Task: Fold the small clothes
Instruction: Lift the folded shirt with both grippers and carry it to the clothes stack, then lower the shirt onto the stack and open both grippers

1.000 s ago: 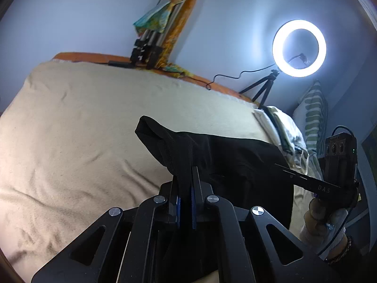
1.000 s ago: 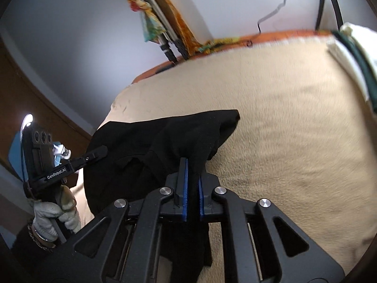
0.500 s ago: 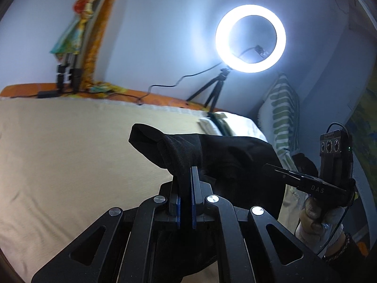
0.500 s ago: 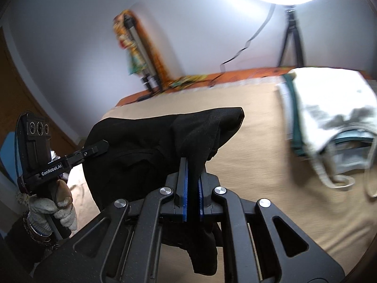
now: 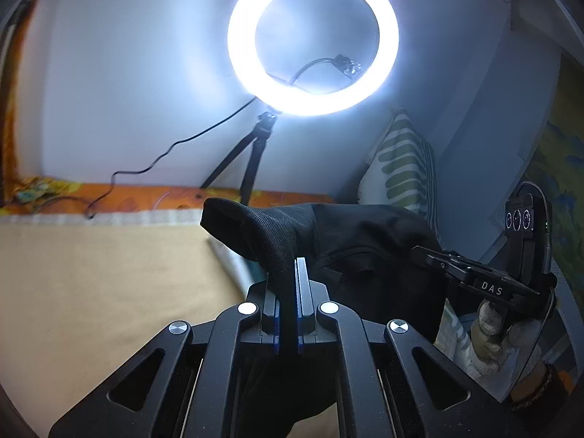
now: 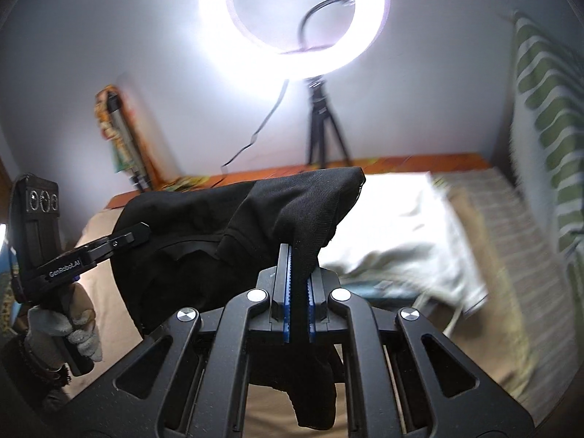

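A black garment (image 5: 365, 248) hangs in the air between both grippers, above the beige bed (image 5: 91, 292). My left gripper (image 5: 292, 266) is shut on one corner of it, and the cloth peaks just past the fingertips. In the right wrist view the same black garment (image 6: 219, 241) stretches leftward from my right gripper (image 6: 297, 255), which is shut on the opposite corner. A tail of cloth droops below the right jaws. Each view shows the other gripper held by a gloved hand (image 6: 62, 328), its tip pinching the garment's far edge.
A lit ring light (image 5: 313, 45) on a small tripod (image 5: 255, 160) stands at the bed's far edge, its cable trailing left. A pile of white clothes (image 6: 401, 226) lies on the bed to the right. A green-striped pillow (image 6: 547, 116) leans against the right wall.
Both grippers have swung to the right and risen with the black garment held between them. The ring light and the white pile have come into the middle of both views.
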A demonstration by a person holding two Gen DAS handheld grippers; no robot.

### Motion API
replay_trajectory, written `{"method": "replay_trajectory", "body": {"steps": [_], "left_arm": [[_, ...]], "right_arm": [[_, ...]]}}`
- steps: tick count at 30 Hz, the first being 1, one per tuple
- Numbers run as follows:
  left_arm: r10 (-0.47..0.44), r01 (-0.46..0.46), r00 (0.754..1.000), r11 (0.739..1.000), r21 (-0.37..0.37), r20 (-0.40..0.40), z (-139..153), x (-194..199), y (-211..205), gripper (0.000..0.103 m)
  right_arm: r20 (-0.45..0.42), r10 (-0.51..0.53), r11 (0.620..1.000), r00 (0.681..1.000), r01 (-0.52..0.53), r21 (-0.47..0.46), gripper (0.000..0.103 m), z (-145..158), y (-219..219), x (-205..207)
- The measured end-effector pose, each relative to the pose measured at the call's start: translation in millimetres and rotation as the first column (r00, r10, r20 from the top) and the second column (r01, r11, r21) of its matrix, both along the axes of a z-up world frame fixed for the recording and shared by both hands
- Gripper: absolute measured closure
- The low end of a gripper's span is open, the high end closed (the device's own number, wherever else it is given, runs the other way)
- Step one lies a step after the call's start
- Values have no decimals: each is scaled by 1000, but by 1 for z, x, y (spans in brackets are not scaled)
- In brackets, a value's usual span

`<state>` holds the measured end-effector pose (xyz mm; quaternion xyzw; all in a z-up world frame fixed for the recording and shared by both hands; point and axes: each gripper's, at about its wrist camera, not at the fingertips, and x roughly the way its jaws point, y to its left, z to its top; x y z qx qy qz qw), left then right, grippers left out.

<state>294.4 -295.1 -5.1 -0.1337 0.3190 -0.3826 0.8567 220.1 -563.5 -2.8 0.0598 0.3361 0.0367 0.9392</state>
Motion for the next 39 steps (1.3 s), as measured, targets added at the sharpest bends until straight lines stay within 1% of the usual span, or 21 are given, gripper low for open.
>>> {"method": "replay_trajectory", "body": {"steps": [3,4,5,8,10,12,16,19,21,22,23,24,25,26,27,28,29,30,31,33,39], "left_arm": [[-7,6,1000,1000,8,27,3,15,-34,99],[-7,7,1000,1000,8,30,1,19,-37,99],[-8,7,999,1000,11,36,-1,26,-49,99],[0,0,1000,1000,11,29,-9,42,-70,99],[5,-5,1000,1000,18,25,-16,50,-76,99],[10,-11,1000,999,42,24,-25,58,-87,99],[15,-16,1000,996,89,14,-39,69,-95,99],[37,-39,999,988,147,11,-47,75,-99,98],[58,-60,998,979,194,21,-49,76,-102,93],[64,-69,998,976,205,28,-49,75,-101,92],[69,-74,997,973,216,33,-48,75,-101,87],[69,-76,997,971,226,41,-47,72,-101,77],[70,-79,996,970,228,47,-45,71,-101,72],[75,-86,996,969,231,58,-43,69,-100,59],[82,-97,994,967,237,75,-39,65,-99,50],[91,-109,992,964,244,85,-37,64,-100,45],[112,-133,989,957,256,96,-32,60,-98,35],[124,-146,987,956,256,100,-29,58,-96,34],[124,-146,987,957,252,99,-27,57,-95,34],[122,-142,988,958,249,94,-19,51,-91,30],[114,-136,988,961,240,101,2,27,-80,30]], "right_arm": [[14,-13,999,1000,14,-41,96,3,-21,17],[19,-18,999,1000,18,-50,96,4,-28,22],[22,-26,998,999,27,-63,96,4,-37,30],[23,-42,994,999,44,-97,96,-2,-55,52],[19,-45,994,999,47,-102,96,-7,-65,61],[5,-55,993,998,55,-104,96,-17,-76,73],[-29,-87,987,996,83,-135,95,-39,-90,88],[-60,-143,979,988,133,-152,95,-53,-100,97],[-71,-173,973,982,159,-167,94,-57,-104,100],[-74,-188,969,979,173,-173,85,-58,-106,101],[-70,-202,966,977,186,-181,71,-58,-107,100],[-64,-209,964,976,194,-184,64,-59,-108,99],[-52,-213,962,976,201,-183,54,-57,-108,96],[-42,-213,963,976,203,-178,51,-55,-108,93],[-37,-212,965,977,203,-168,51,-53,-108,91],[-34,-213,965,976,205,-161,50,-50,-108,88],[-32,-215,965,976,207,-163,50,-48,-107,86],[-28,-216,963,976,208,-169,49,-45,-106,84],[-22,-218,962,976,211,-172,47,-43,-105,81],[-15,-220,963,975,214,-166,47,-37,-104,75],[16,-243,957,970,242,-162,46,-7,-93,42]]}}
